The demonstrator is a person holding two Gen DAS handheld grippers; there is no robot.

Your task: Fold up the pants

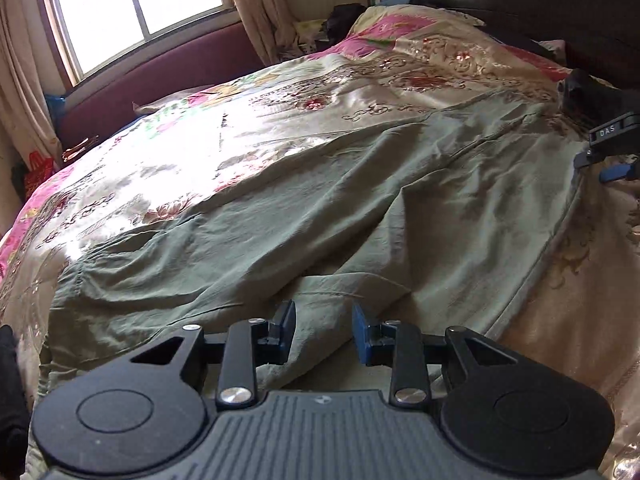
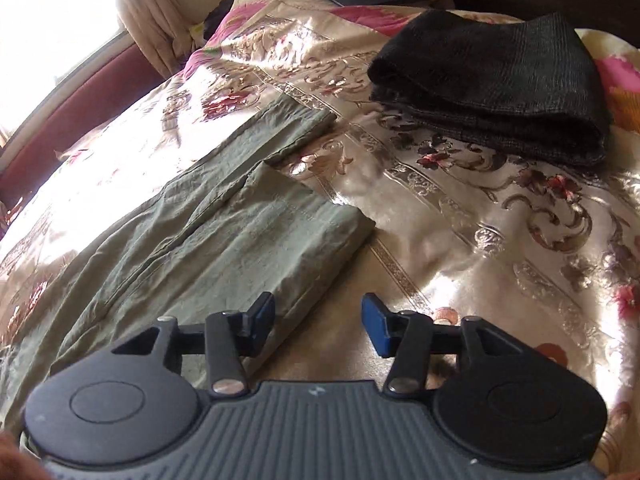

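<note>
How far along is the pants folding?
Early. The green pants lie spread on the bedspread, legs side by side. A dark folded garment already sits aside. Left claw and right claw are both open, holding nothing; all the folds remain.

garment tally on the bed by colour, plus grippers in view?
Olive-green crinkled cotton pants, spread flat on the floral satin bedspread: 1
Dark charcoal folded knit garment, apart from the pants: 1
Two-finger grippers with blue pads, both open: 2 (left gripper, right gripper)
Total: 2 garments, 2 grippers, 4 things.
</note>
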